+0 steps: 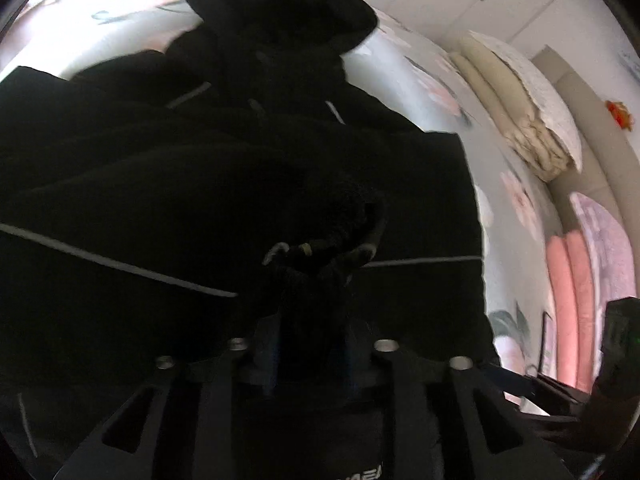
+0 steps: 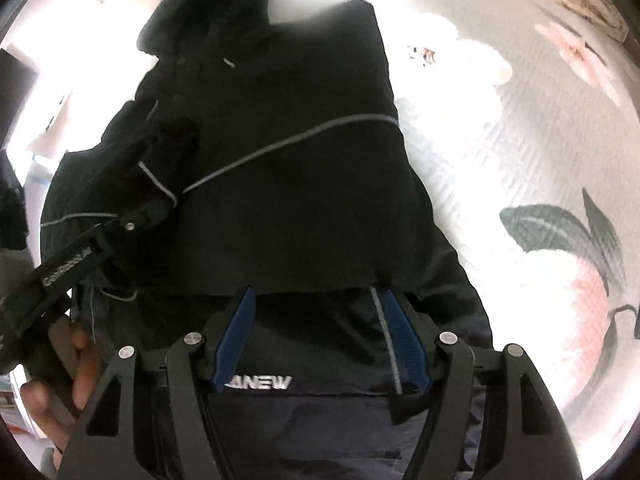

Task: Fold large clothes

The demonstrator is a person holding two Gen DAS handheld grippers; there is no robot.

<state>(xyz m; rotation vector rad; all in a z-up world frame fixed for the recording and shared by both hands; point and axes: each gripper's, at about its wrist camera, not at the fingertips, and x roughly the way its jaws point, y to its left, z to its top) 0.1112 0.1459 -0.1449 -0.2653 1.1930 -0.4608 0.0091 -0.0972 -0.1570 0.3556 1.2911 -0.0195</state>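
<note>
Floral bedspread point(image 2: 520, 128) under me, black hooded jacket point(image 2: 288, 184) spread across it, hood at twelve o'clock. My right tongs point(image 2: 318, 340) gape wide over the hem, empty. My left tongs point(image 1: 316, 256) look part open around a dark cuff; grip unclear. Loose cuff could slip, undoing the fold. Only the left view shows stacked bedding point(image 1: 520, 120) at two o'clock.

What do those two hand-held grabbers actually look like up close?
Both are matte black, with splayed arms joined by silver pins. The right gripper has ridged blue pads inside its fingers. The left gripper has a long black body with white lettering along its side. A bare hand holds it; no sleeve shows.
</note>
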